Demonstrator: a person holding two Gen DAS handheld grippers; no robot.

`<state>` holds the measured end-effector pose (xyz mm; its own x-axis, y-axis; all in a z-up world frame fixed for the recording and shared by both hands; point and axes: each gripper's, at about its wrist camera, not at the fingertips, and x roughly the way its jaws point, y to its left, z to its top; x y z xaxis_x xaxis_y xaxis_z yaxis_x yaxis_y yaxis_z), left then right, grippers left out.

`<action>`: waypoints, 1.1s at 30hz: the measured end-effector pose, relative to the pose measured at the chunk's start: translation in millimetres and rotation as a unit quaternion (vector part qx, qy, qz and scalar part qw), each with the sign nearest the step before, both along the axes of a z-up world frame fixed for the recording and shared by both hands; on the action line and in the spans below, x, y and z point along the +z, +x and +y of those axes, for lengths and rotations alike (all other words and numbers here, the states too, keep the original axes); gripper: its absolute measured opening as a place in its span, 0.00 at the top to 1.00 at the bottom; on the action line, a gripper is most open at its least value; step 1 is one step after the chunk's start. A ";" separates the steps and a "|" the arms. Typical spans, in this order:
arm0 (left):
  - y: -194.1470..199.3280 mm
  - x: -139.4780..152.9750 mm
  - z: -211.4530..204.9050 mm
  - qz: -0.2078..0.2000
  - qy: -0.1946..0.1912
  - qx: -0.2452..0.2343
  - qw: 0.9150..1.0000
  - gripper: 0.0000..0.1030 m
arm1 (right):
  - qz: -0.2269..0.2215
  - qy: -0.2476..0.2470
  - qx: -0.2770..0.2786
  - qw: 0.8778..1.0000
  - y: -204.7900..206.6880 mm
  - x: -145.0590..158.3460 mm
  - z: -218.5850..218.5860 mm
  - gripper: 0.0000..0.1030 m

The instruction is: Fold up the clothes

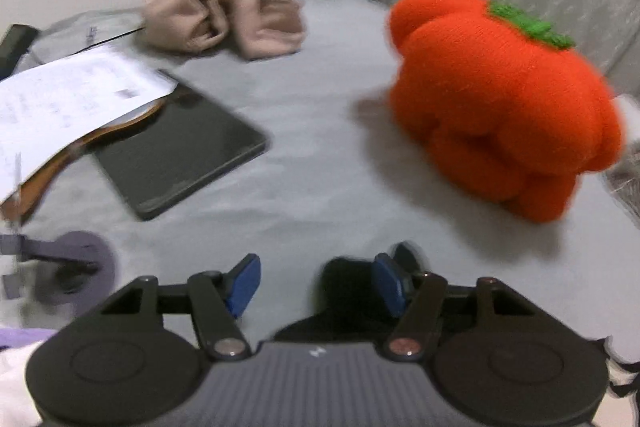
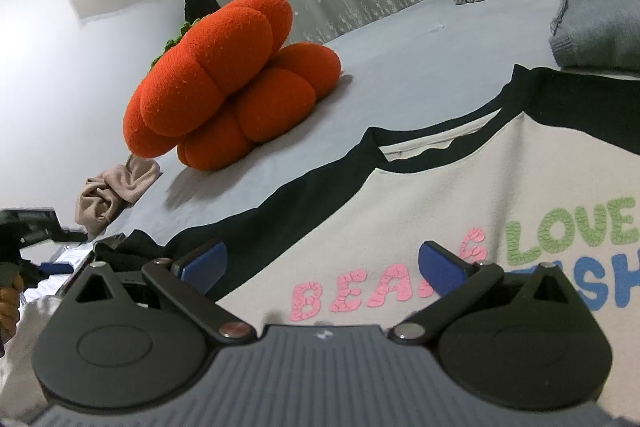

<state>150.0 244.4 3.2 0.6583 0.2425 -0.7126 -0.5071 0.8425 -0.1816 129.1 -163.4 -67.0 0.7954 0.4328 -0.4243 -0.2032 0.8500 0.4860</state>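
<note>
Cream shirt [image 2: 400, 211] lies flat; both jaws stand wide, empty. Risk: left gripper [image 1: 316, 283] over bare bed [image 1: 320, 167] misses fabric.

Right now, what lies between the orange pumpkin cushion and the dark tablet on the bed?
Nothing: in the left wrist view only bare grey sheet separates the pumpkin cushion from the tablet.

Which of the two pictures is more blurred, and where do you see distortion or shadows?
Left wrist view: motion blur smears the orange knitted pumpkin cushion, the white printed paper and the beige crumpled cloth. Right wrist view: sharp; the cream shirt with coloured letters reads clearly, the cushion casts a soft shadow on the grey sheet, and fisheye bending curves the edges.
</note>
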 end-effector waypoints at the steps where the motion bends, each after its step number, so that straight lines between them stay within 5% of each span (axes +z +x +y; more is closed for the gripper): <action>1: 1.6 -4.3 0.7 0.011 -0.001 -0.002 1.000 0.42 | 0.000 0.000 0.000 1.000 -0.1 0.0 -0.1 0.00; 7: 8.6 -25.8 -12.2 0.055 0.005 -0.044 0.998 0.40 | -0.001 -0.006 0.000 1.000 -0.8 0.0 1.2 0.00; 11: 6.9 -32.4 -46.7 0.062 0.091 -0.093 0.990 0.43 | -0.001 -0.010 0.000 1.000 -0.8 0.2 2.4 0.00; 13: 5.8 -30.8 -54.9 0.055 0.103 -0.107 0.987 0.59 | -0.001 -0.011 0.000 1.000 -0.9 0.0 2.8 0.00; 15: 4.7 -28.5 -60.0 0.050 0.105 -0.120 0.986 0.88 | -0.001 -0.012 0.000 1.000 -1.0 0.1 3.0 0.00; 16: 4.6 -26.7 -62.7 0.049 0.111 -0.122 0.985 0.91 | -0.002 -0.012 0.000 1.000 -1.2 0.0 3.0 0.00; 25: 10.0 11.5 -24.8 -0.020 0.140 -0.012 0.990 0.96 | -0.002 -0.009 0.000 1.000 -1.5 0.2 2.1 0.00; 33: 28.5 23.9 19.5 -0.003 0.209 0.067 0.976 0.96 | -0.002 -0.012 0.000 1.000 -1.9 0.6 3.2 0.00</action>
